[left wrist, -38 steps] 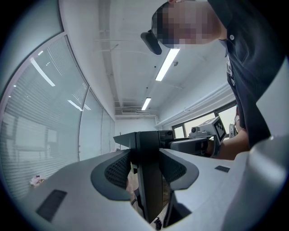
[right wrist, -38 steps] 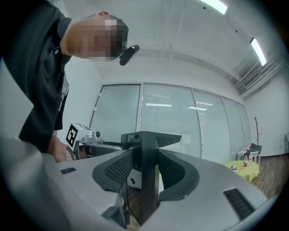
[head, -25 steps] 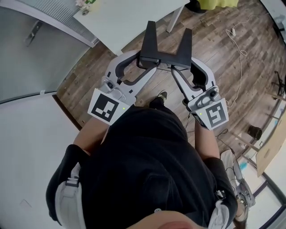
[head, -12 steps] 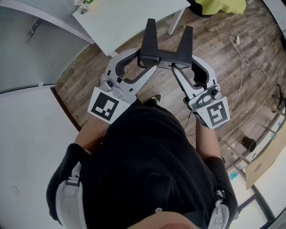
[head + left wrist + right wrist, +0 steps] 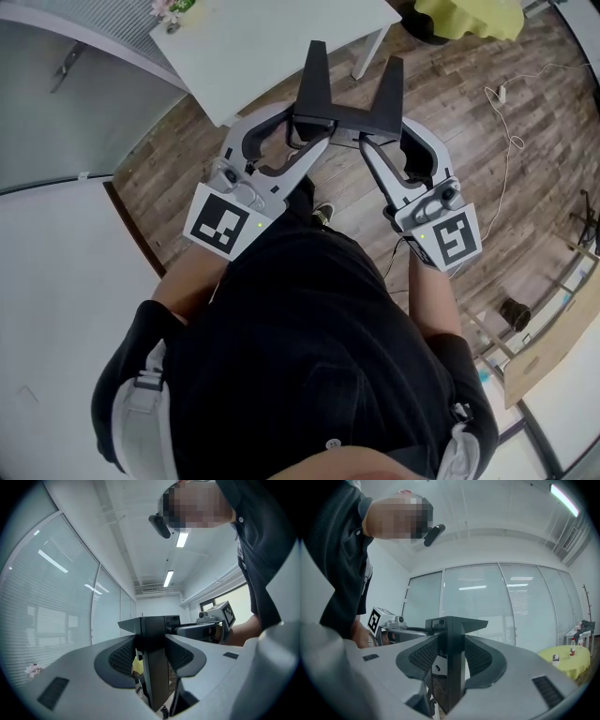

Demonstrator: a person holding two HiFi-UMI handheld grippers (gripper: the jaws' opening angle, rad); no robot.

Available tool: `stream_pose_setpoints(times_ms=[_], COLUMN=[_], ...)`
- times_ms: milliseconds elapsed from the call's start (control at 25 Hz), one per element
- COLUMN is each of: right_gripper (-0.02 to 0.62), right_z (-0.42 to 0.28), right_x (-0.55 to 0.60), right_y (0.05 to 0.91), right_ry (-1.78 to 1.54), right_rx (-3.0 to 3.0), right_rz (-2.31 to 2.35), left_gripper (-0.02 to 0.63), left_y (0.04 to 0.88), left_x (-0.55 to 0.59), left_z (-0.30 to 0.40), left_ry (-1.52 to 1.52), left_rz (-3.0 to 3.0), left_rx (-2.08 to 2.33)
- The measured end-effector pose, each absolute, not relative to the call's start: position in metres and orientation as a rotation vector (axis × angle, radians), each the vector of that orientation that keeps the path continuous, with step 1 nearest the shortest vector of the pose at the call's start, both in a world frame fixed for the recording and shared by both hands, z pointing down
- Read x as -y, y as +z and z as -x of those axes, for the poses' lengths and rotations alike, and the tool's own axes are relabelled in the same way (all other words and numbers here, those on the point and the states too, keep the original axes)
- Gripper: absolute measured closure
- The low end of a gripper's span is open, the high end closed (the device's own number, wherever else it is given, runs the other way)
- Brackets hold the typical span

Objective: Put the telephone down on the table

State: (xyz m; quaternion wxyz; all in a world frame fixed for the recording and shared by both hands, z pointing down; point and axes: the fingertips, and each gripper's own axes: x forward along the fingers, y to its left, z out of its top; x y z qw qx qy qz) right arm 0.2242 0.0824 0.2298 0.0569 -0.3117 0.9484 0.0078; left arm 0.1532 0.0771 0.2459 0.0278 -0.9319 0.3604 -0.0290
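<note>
Telephone (image 5: 349, 114) held in mid-air over wooden floor (image 5: 469, 150), near white table (image 5: 281, 37). Left gripper (image 5: 305, 129) and right gripper (image 5: 380, 137) jaws clamped on its black ends. Face and keypad not visible; table's far side cut off.

Bright, even indoor light, with strong fisheye bending in all three views
In the head view the wood floor (image 5: 487, 159) and the white table (image 5: 272, 47) are evenly lit, with only soft shadows, and straight edges bow toward the frame's rim. Both gripper views are round pictures with black corners; ceiling light strips (image 5: 168, 578) glare white in them, and reflections streak the glass wall (image 5: 487, 606). The telephone (image 5: 154, 667) stands dark and backlit against that brightness, and the nearest foreground looks soft
</note>
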Motion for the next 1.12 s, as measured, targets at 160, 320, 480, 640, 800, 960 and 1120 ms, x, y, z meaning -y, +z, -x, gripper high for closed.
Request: stream_pose_setpoints(times_ms=[160, 320, 480, 640, 800, 960, 1120], right_gripper=[0.400, 0.400, 0.400, 0.400, 0.400, 0.400, 0.400], right_z=[-0.218, -0.212, -0.203, -0.189, -0.177, -0.164, -0.153], right_x=[-0.049, -0.007, 0.039, 0.086, 0.131, 0.156, 0.174], right_y=[0.237, 0.243, 0.248, 0.248, 0.255, 0.263, 0.266], right_ry=[0.022, 0.030, 0.021, 0.009, 0.014, -0.007, -0.027], right_rx=[-2.887, -2.909, -2.930, -2.925, -2.946, -2.953, -2.963], right_rz=[0.947, 0.965, 0.970, 0.971, 1.001, 0.999, 0.969], left_gripper=[0.408, 0.408, 0.408, 0.408, 0.408, 0.408, 0.408], left_y=[0.255, 0.260, 0.262, 0.265, 0.269, 0.275, 0.278], left_x=[-0.045, -0.004, 0.042, 0.089, 0.132, 0.159, 0.174], left_z=[-0.147, -0.141, -0.131, -0.118, -0.104, -0.090, -0.079], left_ry=[-0.092, -0.070, -0.060, -0.071, -0.085, -0.081, -0.074], left_rz=[2.883, 2.884, 2.895, 2.899, 2.901, 2.910, 2.915], left_rx=[-1.121, -1.132, -1.138, -1.133, -1.127, -1.140, -1.181])
